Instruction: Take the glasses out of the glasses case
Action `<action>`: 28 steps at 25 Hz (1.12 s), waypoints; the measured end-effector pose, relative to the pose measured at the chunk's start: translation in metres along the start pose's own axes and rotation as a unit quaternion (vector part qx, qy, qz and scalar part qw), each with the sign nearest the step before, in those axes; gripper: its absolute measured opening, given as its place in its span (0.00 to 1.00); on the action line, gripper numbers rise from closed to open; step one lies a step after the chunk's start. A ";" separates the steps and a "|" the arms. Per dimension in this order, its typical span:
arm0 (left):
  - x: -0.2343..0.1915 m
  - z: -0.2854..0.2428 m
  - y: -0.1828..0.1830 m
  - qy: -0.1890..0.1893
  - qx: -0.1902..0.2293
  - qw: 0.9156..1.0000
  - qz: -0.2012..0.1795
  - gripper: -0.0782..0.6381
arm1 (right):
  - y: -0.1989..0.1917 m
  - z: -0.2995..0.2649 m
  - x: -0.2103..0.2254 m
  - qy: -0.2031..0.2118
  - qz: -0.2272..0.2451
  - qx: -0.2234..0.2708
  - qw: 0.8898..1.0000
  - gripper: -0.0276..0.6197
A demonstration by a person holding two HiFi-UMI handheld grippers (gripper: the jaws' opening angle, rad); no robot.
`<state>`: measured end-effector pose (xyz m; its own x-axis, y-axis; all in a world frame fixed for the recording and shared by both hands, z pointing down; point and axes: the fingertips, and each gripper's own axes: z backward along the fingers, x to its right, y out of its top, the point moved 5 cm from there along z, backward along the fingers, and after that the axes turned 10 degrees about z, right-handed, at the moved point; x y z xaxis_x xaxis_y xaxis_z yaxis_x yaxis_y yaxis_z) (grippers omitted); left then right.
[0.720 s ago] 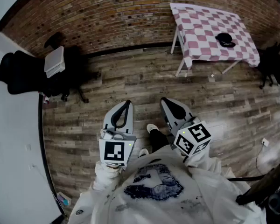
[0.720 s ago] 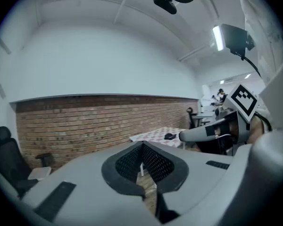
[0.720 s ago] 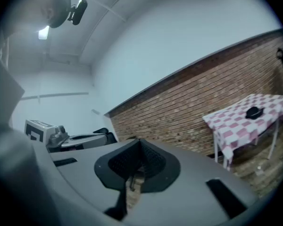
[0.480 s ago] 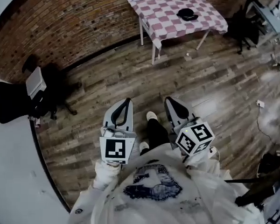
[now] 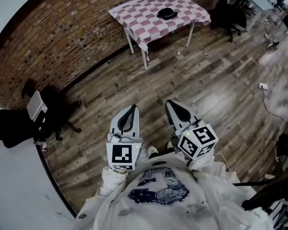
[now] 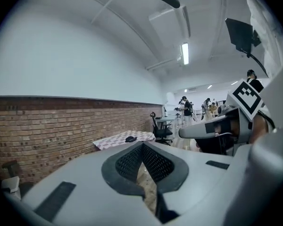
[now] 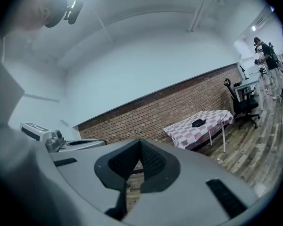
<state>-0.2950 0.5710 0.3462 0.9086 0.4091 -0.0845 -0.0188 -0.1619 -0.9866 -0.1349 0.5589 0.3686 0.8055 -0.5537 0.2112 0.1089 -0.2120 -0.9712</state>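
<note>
The head view looks steeply down from above onto the left tongs [image 5: 132, 108] and right tongs [image 5: 172, 105], close below. Each gripper view sits right behind its own tongs, facing nearly level past their tips. All three share the checkered tabletop [image 5: 149, 13] and brick wall [image 5: 62, 37] far beyond the tongs.

A red-brick wall [image 5: 53, 42] borders a wood-plank floor [image 5: 221, 85], where a table in a pink-and-white checked cloth [image 5: 139, 18] stands near a black office chair [image 5: 229, 14], under a ceiling strip light [image 6: 185, 53].
</note>
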 end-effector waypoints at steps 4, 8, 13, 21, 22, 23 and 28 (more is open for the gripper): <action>0.004 0.000 -0.001 -0.018 0.004 1.000 -0.004 0.12 | -0.004 0.012 -0.001 -0.018 -0.004 0.007 1.000 0.06; 0.004 0.004 -0.014 -0.035 -0.002 0.999 0.005 0.12 | -0.015 0.022 -0.007 -0.040 -0.009 0.006 0.999 0.06; 0.001 -0.006 -0.021 -0.049 -0.011 0.999 0.007 0.12 | -0.019 0.019 -0.003 -0.054 -0.012 0.003 0.998 0.06; -0.005 -0.058 -0.016 -0.058 -0.014 0.998 0.000 0.12 | -0.008 -0.013 0.036 -0.059 -0.020 0.015 0.998 0.06; -0.007 -0.066 -0.014 -0.058 -0.014 0.998 -0.001 0.12 | -0.004 -0.019 0.042 -0.059 -0.020 0.016 0.998 0.06; -0.009 -0.075 -0.012 -0.058 -0.015 0.998 -0.003 0.12 | -0.001 -0.025 0.049 -0.060 -0.020 0.018 0.998 0.06; -0.012 -0.125 -0.003 -0.061 -0.026 0.998 -0.003 0.12 | 0.016 -0.052 0.088 -0.059 -0.016 0.028 0.998 0.06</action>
<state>-0.2534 0.4543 0.3679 0.8513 0.5154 -0.0987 0.0107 -0.2050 -0.9787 -0.0930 0.4647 0.3774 0.8638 -0.4477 0.2310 0.1655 -0.1810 -0.9695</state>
